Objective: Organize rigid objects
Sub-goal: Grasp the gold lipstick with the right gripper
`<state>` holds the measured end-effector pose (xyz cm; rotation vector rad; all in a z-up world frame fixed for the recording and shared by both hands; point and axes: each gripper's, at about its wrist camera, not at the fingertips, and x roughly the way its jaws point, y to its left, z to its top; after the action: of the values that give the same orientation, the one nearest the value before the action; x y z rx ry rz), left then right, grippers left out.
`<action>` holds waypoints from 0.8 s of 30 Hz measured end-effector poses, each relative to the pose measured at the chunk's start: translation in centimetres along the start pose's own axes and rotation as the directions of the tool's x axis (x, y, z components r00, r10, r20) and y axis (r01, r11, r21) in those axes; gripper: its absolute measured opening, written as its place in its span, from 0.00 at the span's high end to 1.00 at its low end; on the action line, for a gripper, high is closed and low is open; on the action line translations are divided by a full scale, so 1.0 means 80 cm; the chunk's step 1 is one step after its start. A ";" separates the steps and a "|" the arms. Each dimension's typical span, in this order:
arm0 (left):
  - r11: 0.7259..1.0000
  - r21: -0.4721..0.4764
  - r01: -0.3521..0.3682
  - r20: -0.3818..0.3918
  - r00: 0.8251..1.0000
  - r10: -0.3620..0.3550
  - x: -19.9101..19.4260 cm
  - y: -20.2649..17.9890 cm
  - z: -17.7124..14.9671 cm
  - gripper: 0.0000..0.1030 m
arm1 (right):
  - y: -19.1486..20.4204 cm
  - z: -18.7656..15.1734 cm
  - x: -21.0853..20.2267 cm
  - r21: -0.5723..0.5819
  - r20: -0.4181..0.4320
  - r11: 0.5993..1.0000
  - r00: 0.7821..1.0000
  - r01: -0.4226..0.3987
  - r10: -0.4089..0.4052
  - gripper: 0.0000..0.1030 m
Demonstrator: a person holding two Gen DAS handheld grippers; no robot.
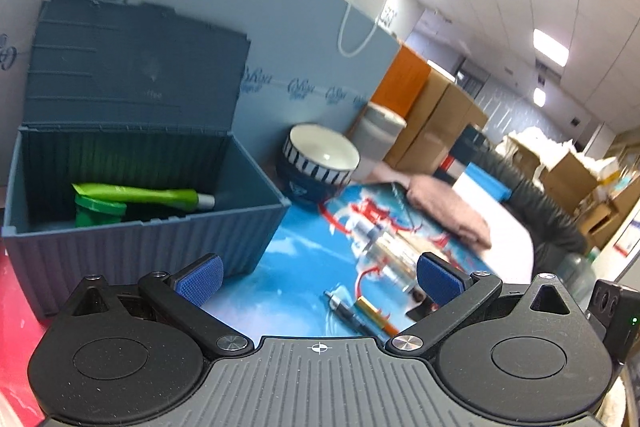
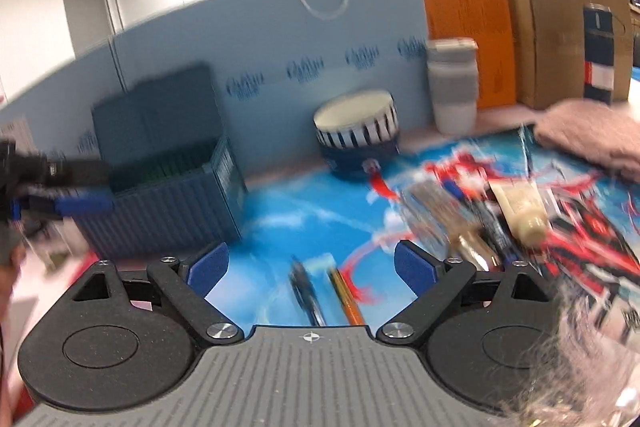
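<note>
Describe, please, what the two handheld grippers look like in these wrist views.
Both look alike. The left gripper and the right gripper each have two blue textured finger pads on black linkage arms with silver screws, two round black discs, and a grey ribbed body bearing a small white crosshair mark. A green indicator light glows on a black module beside the left one.

The whole right wrist view is smeared, so the dark pen (image 2: pixel 306 293) and orange pencil (image 2: pixel 347 297) between the blue pads are mere streaks. The heap of tubes (image 2: pixel 516 215) on the mat cannot be counted. In the grey box (image 1: pixel 256 223), the green tube (image 1: pixel 140 195) and green cap (image 1: pixel 100 209) are partly hidden by its near wall. The printing on the blue partition (image 1: pixel 280 39) is too blurred to read.
</note>
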<state>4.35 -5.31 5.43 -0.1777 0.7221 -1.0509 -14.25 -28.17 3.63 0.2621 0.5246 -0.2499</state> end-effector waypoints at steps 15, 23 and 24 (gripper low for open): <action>0.999 0.000 -0.036 -0.032 0.999 0.036 0.017 0.003 -0.004 0.00 | -0.020 -0.018 0.075 -0.015 -0.175 0.995 0.980 0.097 -0.098 0.61; 0.999 -0.014 -0.039 -0.001 0.999 0.039 0.005 0.009 0.001 0.00 | -0.006 -0.018 0.105 -0.115 -0.150 0.978 0.971 0.172 -0.188 0.79; 0.999 -0.018 -0.040 0.005 0.999 0.040 0.003 0.011 0.002 0.00 | -0.006 -0.018 0.106 -0.118 -0.145 0.977 0.970 0.178 -0.194 0.87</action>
<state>5.13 -5.08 5.05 -0.1804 0.7276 -1.0055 -7.97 -29.61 -2.08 0.1308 0.7171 -0.3856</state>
